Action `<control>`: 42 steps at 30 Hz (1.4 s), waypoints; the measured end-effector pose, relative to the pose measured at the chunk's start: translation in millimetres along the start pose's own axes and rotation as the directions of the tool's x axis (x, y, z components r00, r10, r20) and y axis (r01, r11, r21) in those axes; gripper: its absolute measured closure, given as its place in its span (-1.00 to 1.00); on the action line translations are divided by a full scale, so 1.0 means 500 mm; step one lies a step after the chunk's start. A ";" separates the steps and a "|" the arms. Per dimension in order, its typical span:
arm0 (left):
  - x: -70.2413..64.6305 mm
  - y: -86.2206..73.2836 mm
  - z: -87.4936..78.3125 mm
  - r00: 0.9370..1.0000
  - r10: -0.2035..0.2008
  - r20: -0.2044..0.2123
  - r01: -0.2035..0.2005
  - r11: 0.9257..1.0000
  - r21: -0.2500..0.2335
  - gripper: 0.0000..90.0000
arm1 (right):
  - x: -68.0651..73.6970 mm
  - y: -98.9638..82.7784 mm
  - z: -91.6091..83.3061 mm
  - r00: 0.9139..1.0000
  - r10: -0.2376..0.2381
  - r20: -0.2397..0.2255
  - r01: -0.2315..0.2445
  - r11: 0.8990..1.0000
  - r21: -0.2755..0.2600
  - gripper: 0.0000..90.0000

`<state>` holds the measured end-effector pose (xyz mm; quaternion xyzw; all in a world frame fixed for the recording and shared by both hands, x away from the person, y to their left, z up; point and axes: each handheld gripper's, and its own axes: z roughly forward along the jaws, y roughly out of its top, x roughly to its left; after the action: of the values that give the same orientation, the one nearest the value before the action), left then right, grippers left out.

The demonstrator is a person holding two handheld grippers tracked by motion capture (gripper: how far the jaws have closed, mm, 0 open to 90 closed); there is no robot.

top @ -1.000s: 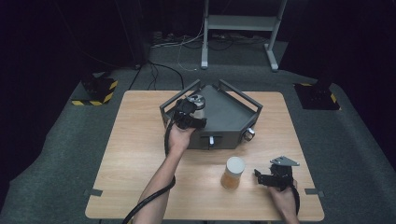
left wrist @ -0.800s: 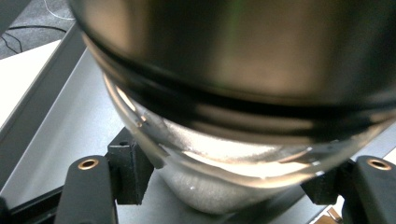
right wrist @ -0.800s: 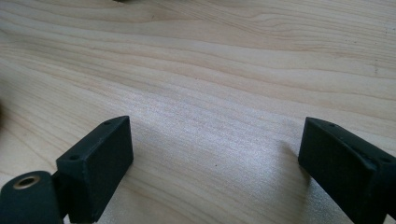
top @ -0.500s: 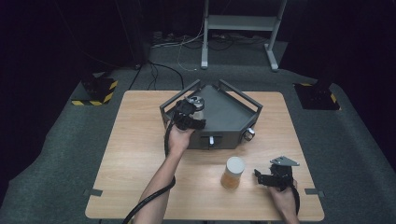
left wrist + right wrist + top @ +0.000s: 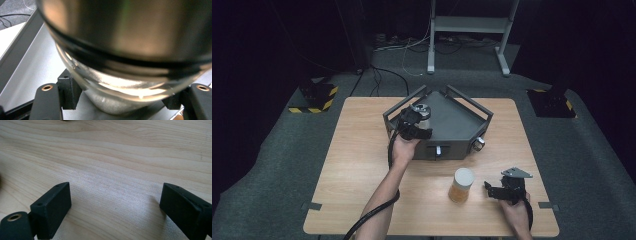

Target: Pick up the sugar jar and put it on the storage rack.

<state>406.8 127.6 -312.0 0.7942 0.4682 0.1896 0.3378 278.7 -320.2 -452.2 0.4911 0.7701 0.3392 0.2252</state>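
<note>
- Presently, in the high view, I see my left gripper [image 5: 416, 121] at the near-left corner of the grey metal tray [image 5: 459, 125], which sits on the far half of the wooden table [image 5: 357, 165].
- A glass jar with a metal lid [image 5: 422, 109] stands in that corner of the tray, and my left gripper is right against it, its jaws clamped on the jar.
- My left hand [image 5: 403, 149] holds the gripper from the near side, the forearm running in from the bottom edge and the black cable trailing beside it.
- My right gripper [image 5: 507, 189] rests low over the near-right part of the table, with the grey three-cornered plate on top; its jaws stand apart with nothing between them.
- A second jar with a white lid and amber contents [image 5: 461, 185] stands upright on the table, near my right gripper but apart from it.
- Two round knobs show on the tray's near face; I cannot tell what they are.
- In the left gripper view, the jar [image 5: 125, 50] is very close and blurred: metal lid above, a dark band, clear glass below.
- Both black jaws press the glass from either side, and the tray floor [image 5: 32, 72] lies beneath and to the left.
- In the right gripper view, the two black jaws stand wide apart over bare table [image 5: 115, 170], holding nothing.
</note>
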 end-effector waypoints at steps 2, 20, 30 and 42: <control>-0.001 -0.002 0.000 1.000 0.004 -0.002 -0.004 1.000 -0.002 -0.30 | 0.000 0.000 0.000 1.000 0.000 0.000 0.000 1.000 0.000 -0.78; -0.010 -0.007 0.001 0.999 0.029 -0.018 -0.029 1.000 -0.008 -0.31 | 0.000 0.000 0.000 1.000 0.000 0.000 0.000 1.000 0.000 -0.78; -0.005 -0.027 -0.029 1.000 0.012 -0.027 -0.013 0.999 -0.047 -0.69 | 0.001 0.000 0.000 1.000 -0.003 0.001 0.003 1.000 -0.001 -0.77; -0.042 -0.119 -0.050 0.985 -0.170 -0.025 0.158 0.955 -0.252 -0.83 | 0.000 0.000 0.000 1.000 -0.001 0.000 0.001 1.000 -0.001 -0.77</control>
<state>344.4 138.2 -336.5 0.6993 0.5128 0.2366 0.4382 278.7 -320.2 -452.3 0.4907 0.7702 0.3393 0.2256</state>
